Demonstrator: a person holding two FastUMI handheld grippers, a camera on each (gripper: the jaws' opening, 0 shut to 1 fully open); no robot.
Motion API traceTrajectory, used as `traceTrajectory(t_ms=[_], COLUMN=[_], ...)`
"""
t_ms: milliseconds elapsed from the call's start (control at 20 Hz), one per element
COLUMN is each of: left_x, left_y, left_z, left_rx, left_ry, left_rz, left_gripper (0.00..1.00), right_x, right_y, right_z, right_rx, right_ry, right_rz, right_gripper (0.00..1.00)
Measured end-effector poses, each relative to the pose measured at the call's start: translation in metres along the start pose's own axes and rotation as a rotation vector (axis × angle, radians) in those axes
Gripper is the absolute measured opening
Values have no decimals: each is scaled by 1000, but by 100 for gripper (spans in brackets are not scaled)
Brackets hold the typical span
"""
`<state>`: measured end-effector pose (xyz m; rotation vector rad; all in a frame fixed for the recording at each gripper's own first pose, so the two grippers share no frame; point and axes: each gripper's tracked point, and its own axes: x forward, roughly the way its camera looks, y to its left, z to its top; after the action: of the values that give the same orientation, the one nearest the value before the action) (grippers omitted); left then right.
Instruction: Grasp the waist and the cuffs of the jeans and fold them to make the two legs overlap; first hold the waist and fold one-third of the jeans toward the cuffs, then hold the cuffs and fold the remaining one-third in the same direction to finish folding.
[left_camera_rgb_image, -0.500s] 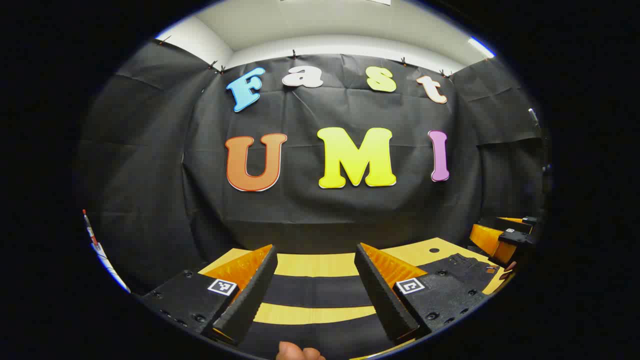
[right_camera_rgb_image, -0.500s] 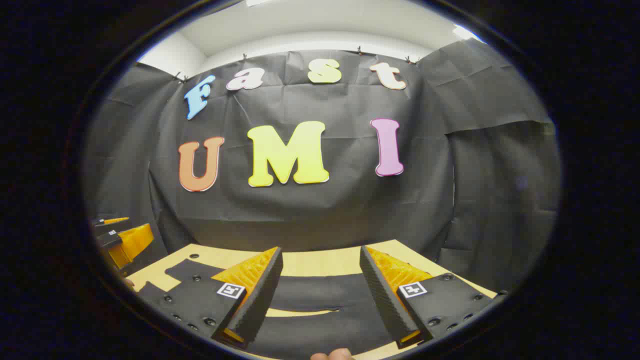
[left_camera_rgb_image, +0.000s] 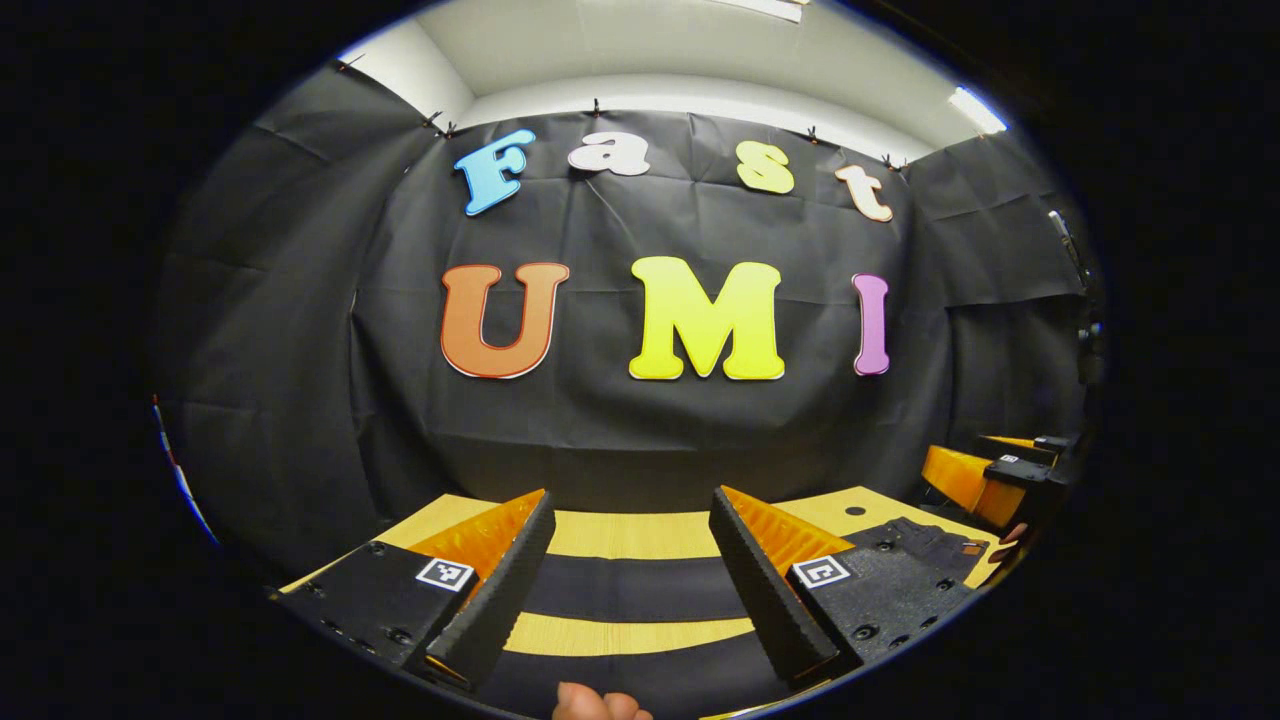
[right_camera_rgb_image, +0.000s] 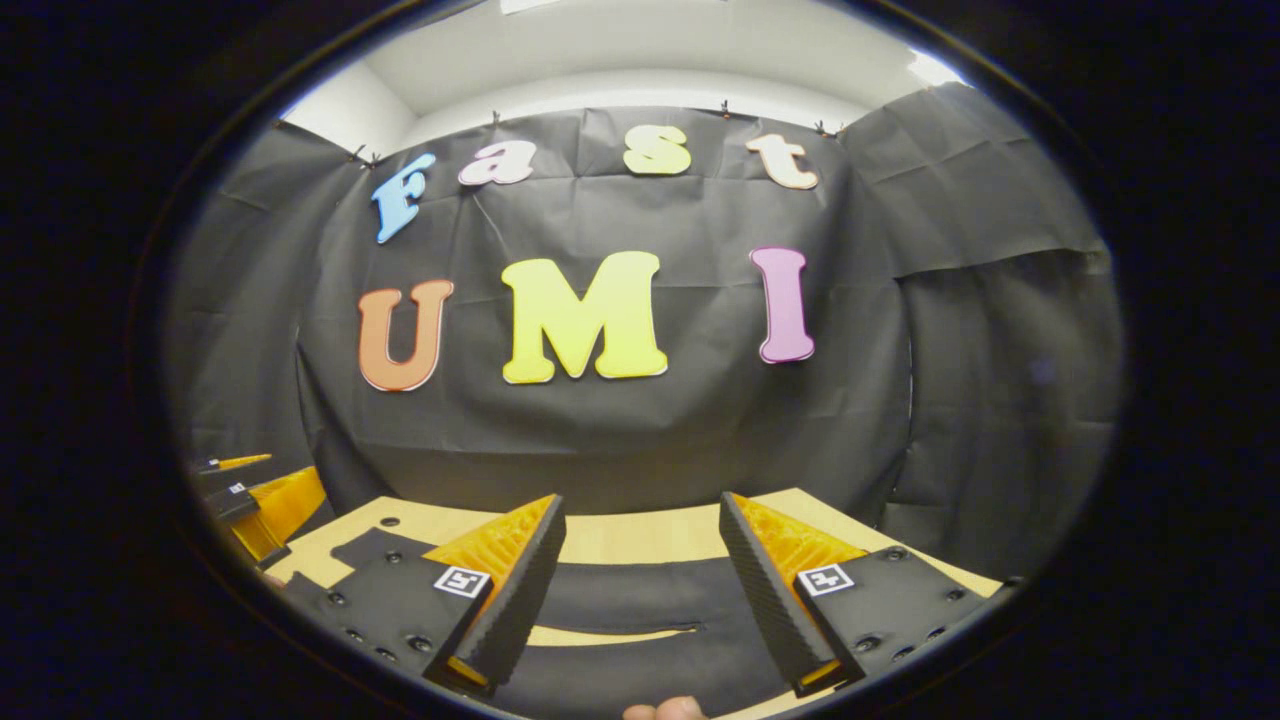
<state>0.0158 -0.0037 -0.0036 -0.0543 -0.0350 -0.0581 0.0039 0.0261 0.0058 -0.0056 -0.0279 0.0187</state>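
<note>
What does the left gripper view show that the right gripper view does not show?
Left gripper view: the waist at the right, with the right gripper beyond it. Right gripper view: the split between the two legs, and the left gripper at the far left. Both: each gripper's own open fingers above the jeans on the wooden table.

The jeans (left_camera_rgb_image: 640, 585) are lying flat on the yellow bench (left_camera_rgb_image: 620, 533), dark, nearly black denim spreading across the lower part of the left gripper view. Two legs are running as parallel bands with a strip of bench showing between them; the waist end is sitting at lower right. In the right gripper view, the jeans (right_camera_rgb_image: 630, 600) are stretching across the bottom centre.
</note>
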Motion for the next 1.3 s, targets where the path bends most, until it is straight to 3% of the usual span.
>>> traceTrajectory(t_ms=[600,850,1100,1300], left_x=[-4,-28,-79,-135], left_y=[23,66,131,187], left_z=[-11,-49,-119,-189], left_rx=[9,-71,-320,-755], left_ry=[35,161,405,572], left_rz=[78,174,359,603], left_gripper=[99,100,100,99], right_x=[4,10,10,9], right_y=[8,16,21,10], right_z=[-2,-6,-13,-18], right_rx=[-38,-57,-76,-86], right_ry=[8,29,58,77], right_rz=[56,87,102,76], right_gripper=[95,95,93,95])
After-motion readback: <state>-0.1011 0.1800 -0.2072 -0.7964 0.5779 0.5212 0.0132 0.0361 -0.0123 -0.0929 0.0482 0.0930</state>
